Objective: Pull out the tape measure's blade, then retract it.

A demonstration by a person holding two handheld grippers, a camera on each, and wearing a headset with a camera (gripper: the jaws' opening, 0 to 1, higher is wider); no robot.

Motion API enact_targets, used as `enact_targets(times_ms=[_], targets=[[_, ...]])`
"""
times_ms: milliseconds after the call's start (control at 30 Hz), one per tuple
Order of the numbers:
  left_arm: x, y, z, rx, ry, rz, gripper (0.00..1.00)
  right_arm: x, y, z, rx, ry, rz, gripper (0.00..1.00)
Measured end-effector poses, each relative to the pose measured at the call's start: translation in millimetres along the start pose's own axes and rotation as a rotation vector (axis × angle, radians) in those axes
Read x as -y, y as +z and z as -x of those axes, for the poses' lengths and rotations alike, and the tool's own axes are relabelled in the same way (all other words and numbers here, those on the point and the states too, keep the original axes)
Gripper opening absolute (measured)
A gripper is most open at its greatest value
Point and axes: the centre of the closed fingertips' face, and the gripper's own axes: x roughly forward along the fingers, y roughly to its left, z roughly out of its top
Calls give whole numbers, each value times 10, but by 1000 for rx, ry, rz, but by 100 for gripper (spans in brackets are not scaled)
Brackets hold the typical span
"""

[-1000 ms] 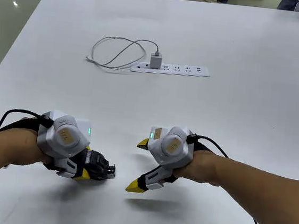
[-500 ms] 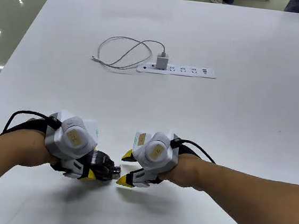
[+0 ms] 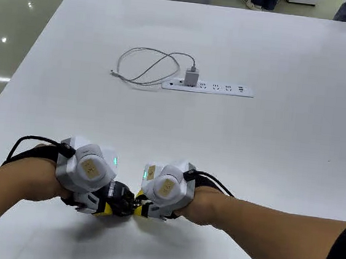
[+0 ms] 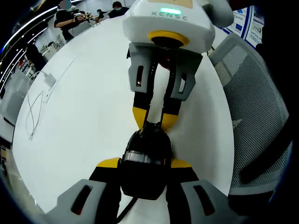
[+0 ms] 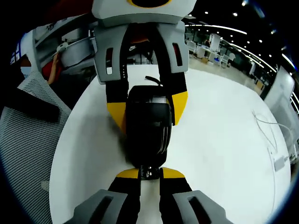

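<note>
A black tape measure (image 4: 145, 161) sits between the yellow-tipped jaws of my left gripper (image 4: 145, 164), which is shut on its case just above the white table (image 3: 233, 148). My right gripper (image 5: 150, 174) faces it nose to nose, its jaws pinched together on the small metal blade tip (image 5: 149, 173) at the case's mouth. The case (image 5: 149, 126) appears straight ahead in the right gripper view. In the head view the two grippers meet near the table's front edge, the left gripper (image 3: 108, 207) and the right gripper (image 3: 140, 209) with the tape measure (image 3: 122, 196) between them. No length of blade is drawn out.
A white power strip (image 3: 214, 88) with a plugged charger (image 3: 191, 77) and a looped white cable (image 3: 146, 65) lies at mid-table, far from the grippers. The table's left edge (image 3: 18, 70) drops to a glossy floor. A grey mesh chair (image 4: 259, 98) stands beside the table.
My right gripper has moved left to the left gripper, and its open jaws have shut on the blade tip. The left gripper has kept hold of the case.
</note>
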Motion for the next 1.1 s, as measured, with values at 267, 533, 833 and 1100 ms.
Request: enact_targets(times_ms=[267,533,833,1100], targets=[[0,-5,-1,5,6,0,32,-5,-21,-1,7,2,-20,10],[0,-5,0,28,17,10,32,9,-44,46,43,44,-125,8],[-3,-1,7,37,11,31,32,-18,-55,53,10,24,-50,9],[2,5,9,38,12,36,32,-29,-100,95,10,32,-65,9]])
